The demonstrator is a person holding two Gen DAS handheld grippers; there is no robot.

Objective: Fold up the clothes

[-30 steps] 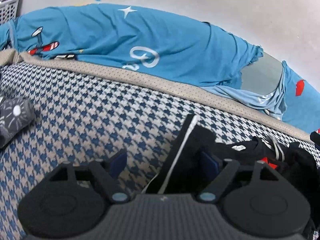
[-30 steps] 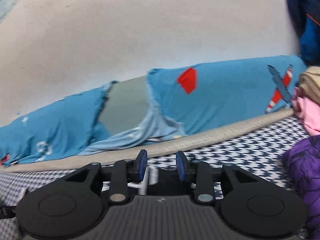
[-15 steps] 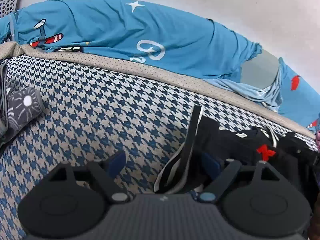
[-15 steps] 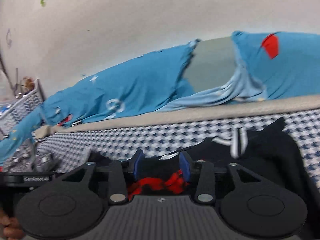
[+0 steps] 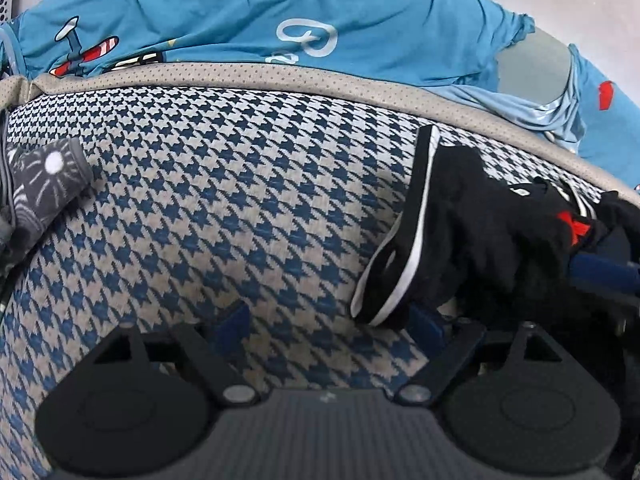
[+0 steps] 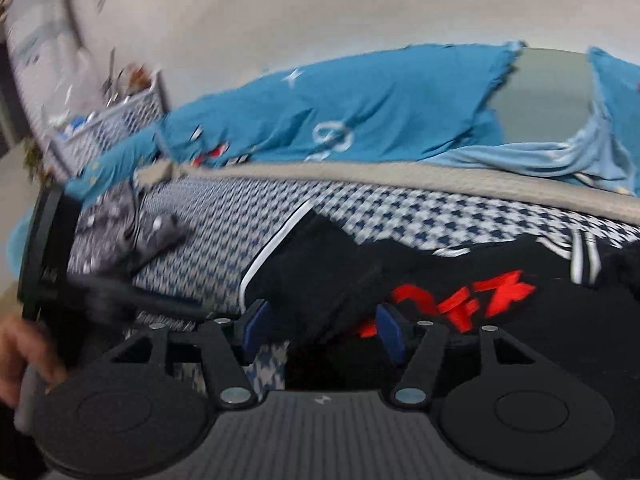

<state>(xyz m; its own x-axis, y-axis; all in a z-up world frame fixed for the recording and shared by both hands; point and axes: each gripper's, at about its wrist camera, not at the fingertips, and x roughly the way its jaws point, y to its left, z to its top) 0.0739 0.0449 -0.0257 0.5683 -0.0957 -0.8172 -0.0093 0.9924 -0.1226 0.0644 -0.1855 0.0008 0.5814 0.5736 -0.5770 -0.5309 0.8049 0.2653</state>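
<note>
A black garment [image 5: 472,216] with white stripes and red lettering [image 6: 460,300] lies crumpled on the houndstooth mattress [image 5: 208,200]. My left gripper [image 5: 326,326] is open wide just above the mattress. The garment's striped end [image 5: 404,248] lies against the inside of its right finger without being pinched. My right gripper [image 6: 323,330] is over the garment with its jaws opening. Black cloth lies between its blue pads [image 6: 390,334], and they do not press on it. The left gripper's body [image 6: 56,264] and a hand [image 6: 20,356] show at the left of the right wrist view.
A grey patterned garment [image 5: 44,184] lies at the mattress's left end. Behind the beige mattress border [image 5: 320,80], a blue sheet with aeroplane prints [image 5: 280,12] hangs along the pale wall. A white basket [image 6: 120,120] with clutter stands at the far left.
The right gripper has swung left, from facing the wall and blue sheet to over the black garment, and its jaws have widened. The left gripper has sunk closer to the mattress and the striped end.
</note>
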